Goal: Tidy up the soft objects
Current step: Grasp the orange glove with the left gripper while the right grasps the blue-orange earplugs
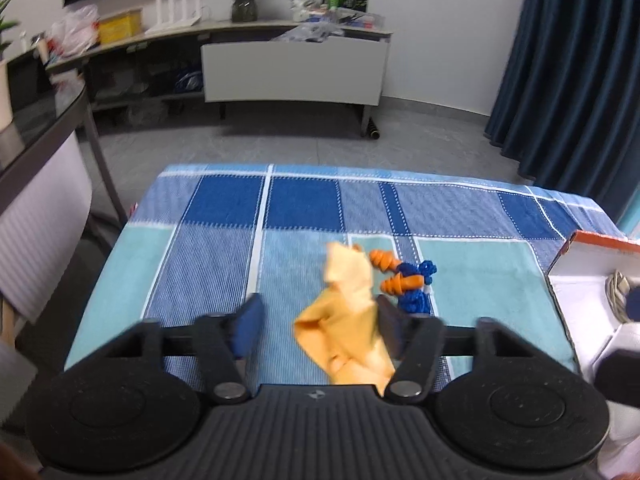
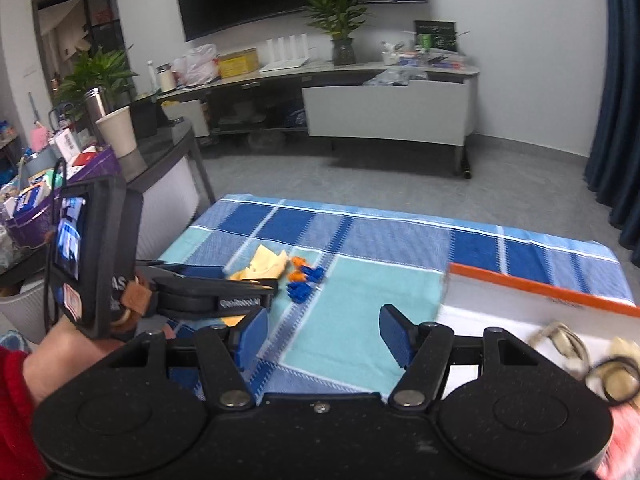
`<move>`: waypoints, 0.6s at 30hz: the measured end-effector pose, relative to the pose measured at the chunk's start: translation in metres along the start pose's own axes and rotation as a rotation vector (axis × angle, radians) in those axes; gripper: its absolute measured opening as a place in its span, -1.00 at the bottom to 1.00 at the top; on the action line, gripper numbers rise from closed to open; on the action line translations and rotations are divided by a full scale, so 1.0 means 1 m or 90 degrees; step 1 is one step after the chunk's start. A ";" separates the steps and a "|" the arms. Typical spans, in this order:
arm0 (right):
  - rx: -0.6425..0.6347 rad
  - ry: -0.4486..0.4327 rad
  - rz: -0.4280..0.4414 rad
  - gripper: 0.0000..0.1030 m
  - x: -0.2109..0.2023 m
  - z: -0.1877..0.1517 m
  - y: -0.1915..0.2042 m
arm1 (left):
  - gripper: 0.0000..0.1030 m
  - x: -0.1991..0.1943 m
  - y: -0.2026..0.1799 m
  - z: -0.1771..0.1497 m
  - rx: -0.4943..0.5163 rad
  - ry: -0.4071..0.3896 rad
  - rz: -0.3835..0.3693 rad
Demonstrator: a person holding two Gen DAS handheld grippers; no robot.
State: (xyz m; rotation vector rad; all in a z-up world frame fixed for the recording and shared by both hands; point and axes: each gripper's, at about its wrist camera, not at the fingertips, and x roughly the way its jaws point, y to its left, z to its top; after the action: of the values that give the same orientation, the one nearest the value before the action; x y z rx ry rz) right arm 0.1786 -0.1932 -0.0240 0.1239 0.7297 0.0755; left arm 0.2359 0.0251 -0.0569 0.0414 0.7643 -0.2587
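Note:
A crumpled yellow cloth (image 1: pixel 347 312) lies on the blue checked tablecloth (image 1: pixel 224 248). My left gripper (image 1: pixel 320 320) is open around its near part, the right finger touching it. Orange earplugs on a blue cord (image 1: pixel 404 280) lie just right of the cloth. In the right wrist view the cloth (image 2: pixel 264 264) and the earplugs (image 2: pixel 304 278) lie ahead to the left, with the left gripper (image 2: pixel 252 276) at the cloth. My right gripper (image 2: pixel 324 332) is open and empty above the tablecloth (image 2: pixel 360 320).
A white box with an orange rim (image 1: pixel 588 280) stands at the table's right edge and holds coiled cords (image 2: pixel 560 344). A dark glass side table (image 2: pixel 160 152) stands left. A cabinet (image 1: pixel 292 68) is across the floor.

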 end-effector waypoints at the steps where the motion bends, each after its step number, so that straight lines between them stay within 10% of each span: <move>1: -0.008 0.002 0.006 0.47 0.004 0.003 0.001 | -0.35 -0.001 0.001 0.000 0.008 -0.002 -0.008; 18: -0.286 0.099 0.097 0.30 0.102 0.047 0.026 | -0.45 -0.047 0.030 -0.017 -0.027 -0.015 -0.029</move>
State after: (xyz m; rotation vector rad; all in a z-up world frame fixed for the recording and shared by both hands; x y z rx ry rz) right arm 0.2847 -0.1599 -0.0529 -0.2592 0.8402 0.3945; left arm 0.1989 0.0664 -0.0389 -0.0184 0.7483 -0.2861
